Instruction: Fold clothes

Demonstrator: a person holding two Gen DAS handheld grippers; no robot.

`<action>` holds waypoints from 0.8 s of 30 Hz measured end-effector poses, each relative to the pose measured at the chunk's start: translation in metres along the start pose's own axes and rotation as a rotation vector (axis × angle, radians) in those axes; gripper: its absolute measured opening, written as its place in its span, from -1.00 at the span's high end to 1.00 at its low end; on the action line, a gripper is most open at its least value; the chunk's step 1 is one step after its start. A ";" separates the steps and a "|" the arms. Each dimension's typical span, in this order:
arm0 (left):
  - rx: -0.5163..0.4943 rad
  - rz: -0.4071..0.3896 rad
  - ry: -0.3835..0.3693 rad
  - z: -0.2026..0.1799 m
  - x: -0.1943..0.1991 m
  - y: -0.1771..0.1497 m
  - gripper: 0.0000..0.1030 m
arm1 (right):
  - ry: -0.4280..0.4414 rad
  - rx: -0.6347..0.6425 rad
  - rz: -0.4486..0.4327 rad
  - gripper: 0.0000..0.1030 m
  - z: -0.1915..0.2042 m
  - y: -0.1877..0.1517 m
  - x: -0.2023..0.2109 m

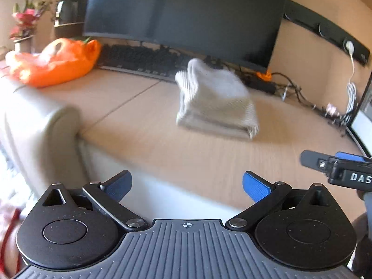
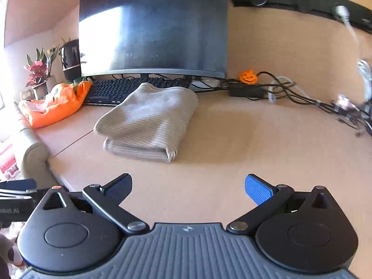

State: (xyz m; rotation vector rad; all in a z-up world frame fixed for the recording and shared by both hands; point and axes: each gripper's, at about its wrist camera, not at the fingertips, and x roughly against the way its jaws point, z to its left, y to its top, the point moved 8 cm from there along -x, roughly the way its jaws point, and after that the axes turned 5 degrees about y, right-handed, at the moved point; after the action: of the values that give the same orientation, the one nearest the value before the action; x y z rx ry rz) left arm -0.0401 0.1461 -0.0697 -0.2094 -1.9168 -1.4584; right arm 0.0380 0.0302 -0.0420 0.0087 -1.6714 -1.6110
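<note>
A beige ribbed garment (image 2: 148, 121) lies folded in a thick stack on the wooden desk (image 2: 232, 153), in front of the keyboard. It also shows in the left wrist view (image 1: 216, 102), blurred. My left gripper (image 1: 187, 187) is open and empty, near the desk's front edge, well short of the garment. My right gripper (image 2: 188, 189) is open and empty, over the desk in front of the garment. The right gripper's body (image 1: 339, 169) shows at the right edge of the left wrist view.
A large monitor (image 2: 153, 28) and black keyboard (image 2: 130, 88) stand behind the garment. An orange cloth (image 2: 55, 107), flower pots (image 2: 38, 76) and a dark speaker (image 2: 69, 58) sit at back left. Cables (image 2: 302, 95) and a pumpkin figure (image 2: 248, 76) lie at back right. A sofa arm (image 1: 46, 134) is left.
</note>
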 end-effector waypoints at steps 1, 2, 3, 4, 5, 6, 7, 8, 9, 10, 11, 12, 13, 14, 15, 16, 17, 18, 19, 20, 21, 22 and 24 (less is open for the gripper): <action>-0.013 -0.011 0.000 -0.003 0.007 -0.005 -1.00 | -0.001 -0.009 -0.007 -1.00 0.000 -0.011 0.009; -0.031 -0.028 0.002 -0.006 0.014 -0.008 -1.00 | -0.002 -0.019 -0.013 -1.00 0.001 -0.022 0.019; -0.049 -0.045 0.003 -0.008 0.020 -0.011 -1.00 | 0.002 -0.019 -0.003 -1.00 0.002 -0.033 0.025; -0.053 -0.056 0.005 -0.009 0.025 -0.012 -1.00 | 0.013 -0.003 0.010 -1.00 0.006 -0.041 0.029; -0.047 -0.063 0.006 -0.009 0.028 -0.012 -1.00 | 0.026 0.029 0.014 -1.00 0.009 -0.045 0.033; -0.041 -0.069 0.007 -0.008 0.031 -0.012 -1.00 | 0.040 0.063 0.018 -1.00 0.013 -0.049 0.038; -0.038 -0.069 0.007 -0.008 0.034 -0.012 -1.00 | 0.034 0.079 0.002 -1.00 0.013 -0.049 0.042; -0.038 -0.062 0.008 -0.009 0.035 -0.014 -1.00 | 0.027 0.094 -0.014 -1.00 0.014 -0.048 0.047; -0.039 -0.054 0.011 -0.010 0.036 -0.017 -1.00 | 0.023 0.089 -0.030 -1.00 0.012 -0.046 0.051; -0.040 -0.050 0.013 -0.011 0.037 -0.018 -1.00 | 0.022 0.074 -0.040 -1.00 0.010 -0.045 0.055; -0.042 -0.049 0.014 -0.011 0.038 -0.019 -1.00 | 0.021 0.059 -0.045 -1.00 0.007 -0.044 0.057; -0.044 -0.050 0.015 -0.012 0.039 -0.019 -1.00 | 0.018 0.048 -0.047 -1.00 0.005 -0.044 0.059; -0.047 -0.053 0.015 -0.013 0.040 -0.020 -1.00 | 0.015 0.040 -0.044 -1.00 0.003 -0.045 0.060; -0.050 -0.055 0.014 -0.014 0.042 -0.021 -1.00 | 0.012 0.032 -0.041 -1.00 0.001 -0.046 0.061; -0.054 -0.057 0.011 -0.015 0.043 -0.022 -1.00 | 0.012 0.024 -0.039 -1.00 0.000 -0.047 0.062; -0.056 -0.058 0.008 -0.017 0.044 -0.023 -1.00 | 0.011 0.017 -0.036 -1.00 -0.001 -0.048 0.062; -0.057 -0.059 0.004 -0.018 0.044 -0.025 -1.00 | 0.008 0.017 -0.036 -1.00 -0.001 -0.048 0.063; -0.058 -0.058 0.001 -0.020 0.045 -0.026 -1.00 | 0.005 0.017 -0.036 -1.00 -0.002 -0.048 0.064; -0.058 -0.056 0.000 -0.021 0.044 -0.027 -1.00 | 0.002 0.018 -0.038 -1.00 -0.001 -0.050 0.067; -0.057 -0.055 -0.002 -0.022 0.044 -0.027 -1.00 | 0.000 0.021 -0.038 -1.00 -0.001 -0.051 0.068; -0.056 -0.054 -0.004 -0.022 0.044 -0.027 -1.00 | -0.001 0.024 -0.038 -1.00 0.000 -0.052 0.068; -0.055 -0.054 -0.004 -0.023 0.044 -0.027 -1.00 | -0.002 0.026 -0.036 -1.00 -0.001 -0.052 0.069; -0.055 -0.053 -0.005 -0.024 0.044 -0.027 -1.00 | -0.001 0.028 -0.031 -1.00 -0.001 -0.054 0.069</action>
State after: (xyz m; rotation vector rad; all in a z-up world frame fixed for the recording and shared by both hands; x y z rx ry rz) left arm -0.0756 0.1028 -0.0609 -0.1893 -1.9009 -1.5486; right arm -0.0357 -0.0163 -0.0512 0.0483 -1.7026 -1.6106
